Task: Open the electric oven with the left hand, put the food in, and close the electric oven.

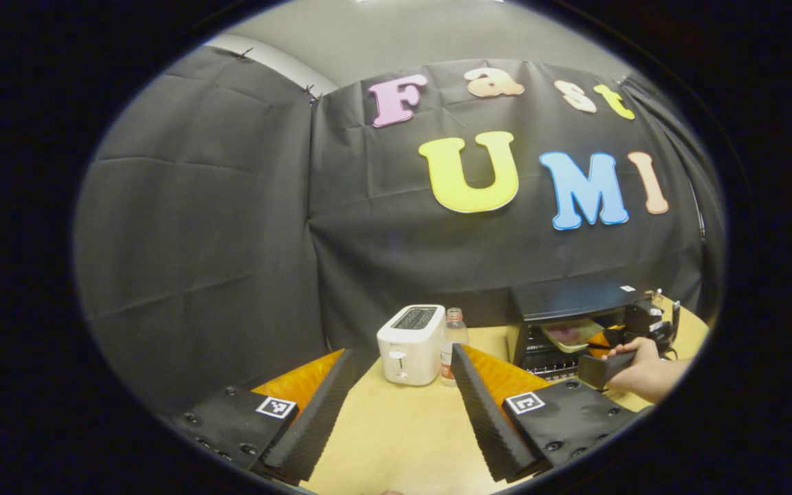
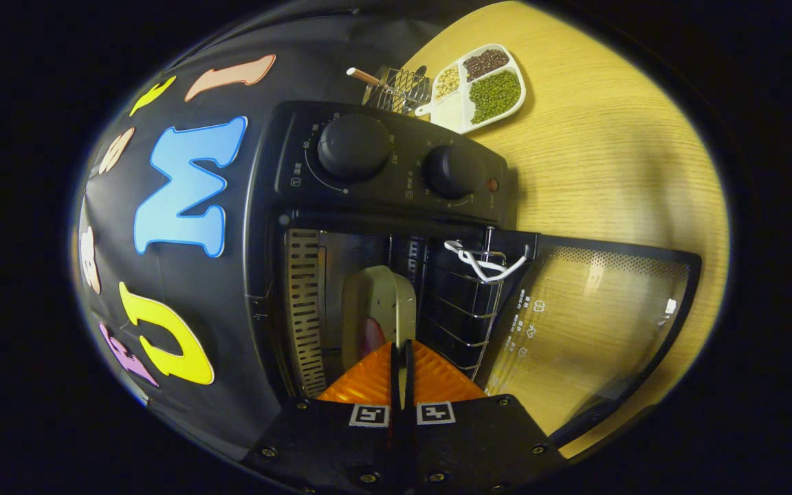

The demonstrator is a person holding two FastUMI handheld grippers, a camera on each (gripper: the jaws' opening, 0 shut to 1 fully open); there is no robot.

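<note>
The black electric oven [image 2: 382,165] stands with its glass door [image 2: 595,309] swung fully down onto the table. My right gripper [image 2: 400,347] reaches into the cavity, shut on the rim of a pale plate [image 2: 379,295] that carries pinkish food [image 2: 370,337] over the wire shelf. In the left gripper view the oven [image 1: 571,299] is at the far right with the plate [image 1: 570,333] inside, and a hand [image 1: 643,375] holds the right gripper [image 1: 606,338] at its mouth. My left gripper [image 1: 401,354] hovers open over the table, well left of the oven, holding nothing.
A white toaster [image 1: 411,344] and a small bottle [image 1: 454,340] stand at the back of the wooden table [image 1: 403,426]. Beyond the oven lie a divided white dish [image 2: 482,86] of beans and a wire holder [image 2: 399,89]. A white cord hangs at the oven's door hinge.
</note>
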